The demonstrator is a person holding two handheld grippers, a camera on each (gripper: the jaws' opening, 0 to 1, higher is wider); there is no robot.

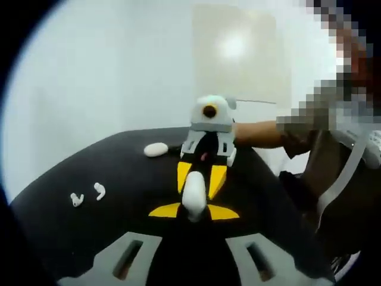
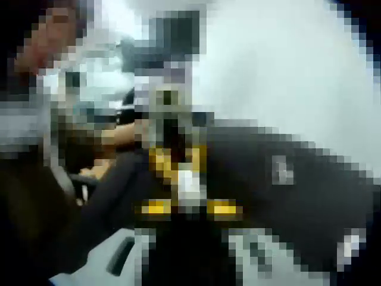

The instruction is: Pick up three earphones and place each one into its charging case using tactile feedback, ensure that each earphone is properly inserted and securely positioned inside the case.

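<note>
A white oval charging case hangs over the black table between the two grippers. My left gripper is shut on its near end, with the yellow fingertips touching it from both sides. My right gripper faces me from the far side, and its yellow fingers close in on the case's upper end. Two small white earphones lie loose on the table at the left. The right gripper view is blurred; there the white case shows between my right gripper and the left one.
Another white case lies on the table at the back, left of the right gripper. A person's forearm reaches in from the right, and their body stands close beside the table's right edge. A pale wall rises behind.
</note>
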